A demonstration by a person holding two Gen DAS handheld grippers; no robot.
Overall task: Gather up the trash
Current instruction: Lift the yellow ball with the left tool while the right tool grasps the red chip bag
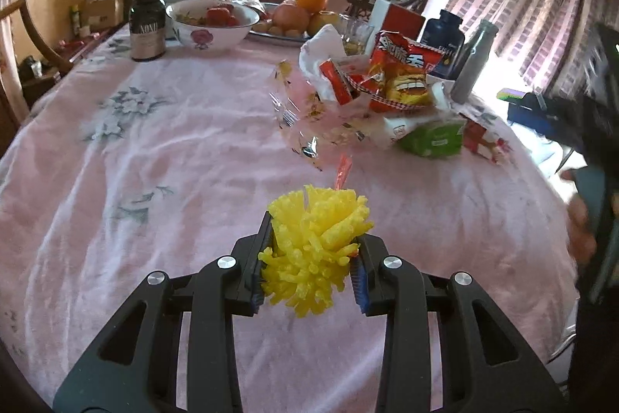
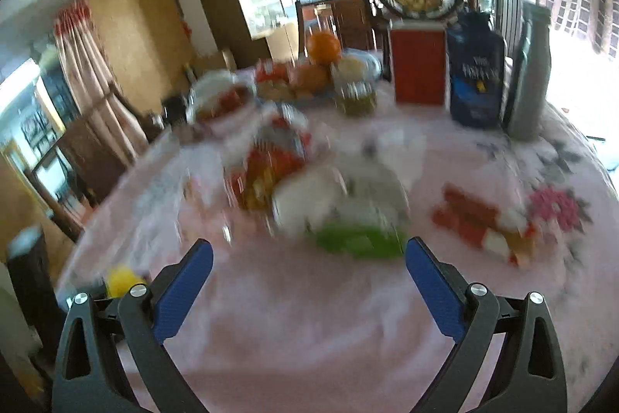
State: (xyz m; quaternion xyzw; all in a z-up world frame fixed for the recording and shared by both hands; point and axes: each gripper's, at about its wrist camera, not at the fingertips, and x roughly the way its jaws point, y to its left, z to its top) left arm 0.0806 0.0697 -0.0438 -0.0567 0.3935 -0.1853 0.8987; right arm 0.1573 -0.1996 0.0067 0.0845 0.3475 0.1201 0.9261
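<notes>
Counted things on the pink table

One dark brown jar (image 1: pixel 147 24), one white flowered bowl (image 1: pixel 211 22), one grey bottle (image 1: pixel 474 60), one yellow spiky ball (image 1: pixel 313 242).

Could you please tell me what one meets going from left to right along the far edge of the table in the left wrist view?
Dark supplement jar → floral bowl → plate of oranges → red-and-white box → blue bottle → grey bottle.
</notes>
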